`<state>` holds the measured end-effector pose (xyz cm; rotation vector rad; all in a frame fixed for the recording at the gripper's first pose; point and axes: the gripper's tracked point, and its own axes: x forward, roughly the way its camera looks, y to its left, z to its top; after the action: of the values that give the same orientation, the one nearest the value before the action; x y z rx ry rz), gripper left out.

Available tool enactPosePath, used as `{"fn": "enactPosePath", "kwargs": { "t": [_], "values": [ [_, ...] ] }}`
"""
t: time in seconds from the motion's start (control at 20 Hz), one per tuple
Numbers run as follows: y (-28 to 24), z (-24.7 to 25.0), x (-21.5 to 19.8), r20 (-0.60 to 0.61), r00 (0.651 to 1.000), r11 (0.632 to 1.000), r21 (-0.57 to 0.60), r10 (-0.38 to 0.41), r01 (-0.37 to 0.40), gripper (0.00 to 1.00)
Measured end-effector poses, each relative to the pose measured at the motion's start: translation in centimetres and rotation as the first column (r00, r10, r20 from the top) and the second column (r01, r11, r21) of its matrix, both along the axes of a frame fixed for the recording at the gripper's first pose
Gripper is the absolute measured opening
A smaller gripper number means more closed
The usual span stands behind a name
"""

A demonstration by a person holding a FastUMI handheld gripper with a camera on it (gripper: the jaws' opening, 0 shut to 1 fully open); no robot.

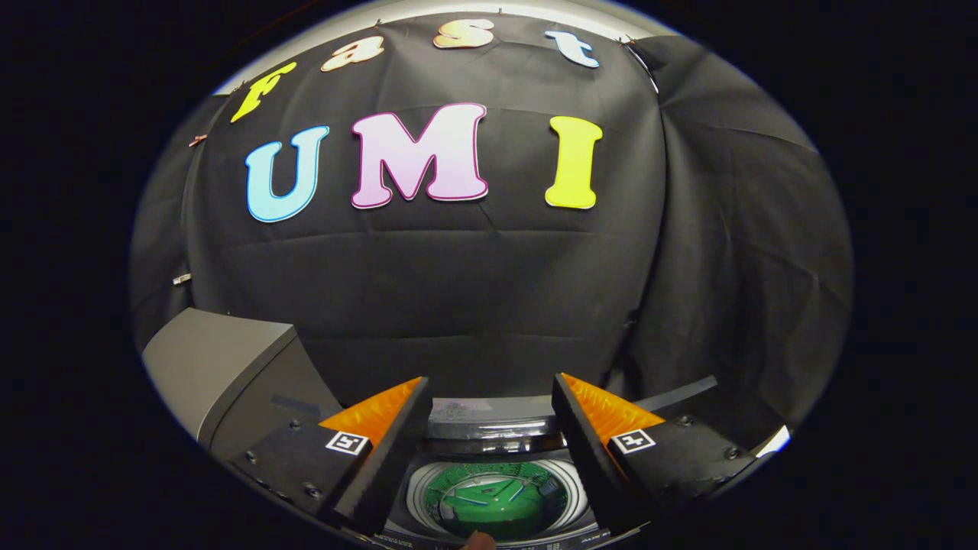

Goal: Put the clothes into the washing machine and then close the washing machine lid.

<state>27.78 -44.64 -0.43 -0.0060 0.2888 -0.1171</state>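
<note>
My gripper [489, 397] hangs above the washing machine [497, 439] with its two fingers spread wide apart. Nothing sits between them and neither finger touches anything; each one carries a small square marker on its upper face.

Below and between the fingers I look down into the machine's round tub [495, 500]. The opening is uncovered, ringed by a pale collar, and the inside of the drum shows bright green, with rows of small holes on its far wall and a green agitator plate at the bottom. On that plate lie a few thin light streaks, but I cannot tell whether they are cloth, reflections or part of the drum. I cannot make out any clothes for certain, either in the tub or around it.

On the far side of the opening, just beyond the fingertips, runs the machine's back panel [489, 416], pale and glossy, with some print on it too small to make out. At the near rim of the tub a small rounded tip [479, 541] pokes in, possibly a fingertip, too little of it showing to be sure.

To the left, near my left finger, stands a grey boxy block [221, 367] with a flat slanted top. Whether this is the machine's raised lid I cannot tell. Beyond everything hangs the booth's black cloth wall [474, 283], creased and draped.
</note>
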Motion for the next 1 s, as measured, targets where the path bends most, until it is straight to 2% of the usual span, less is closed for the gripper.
{"fn": "enactPosePath", "kwargs": {
  "t": [0.45, 0.65, 0.85, 1.0],
  "values": [
    [0.1, -2.1, -1.2, -0.038, 0.999, 1.000, 0.004, 0.005, -0.005, 0.98],
    [-0.2, -6.5, -2.4, -0.143, 0.990, 0.999, -0.032, -0.008, 0.004, 0.99],
    [-0.5, -12.3, -4.3, -0.273, 0.962, 1.000, -0.029, -0.006, -0.002, 0.99],
    [-1.1, -15.5, -6.2, -0.337, 0.941, 1.000, -0.007, -0.025, 0.024, 0.99]
  ]
}}
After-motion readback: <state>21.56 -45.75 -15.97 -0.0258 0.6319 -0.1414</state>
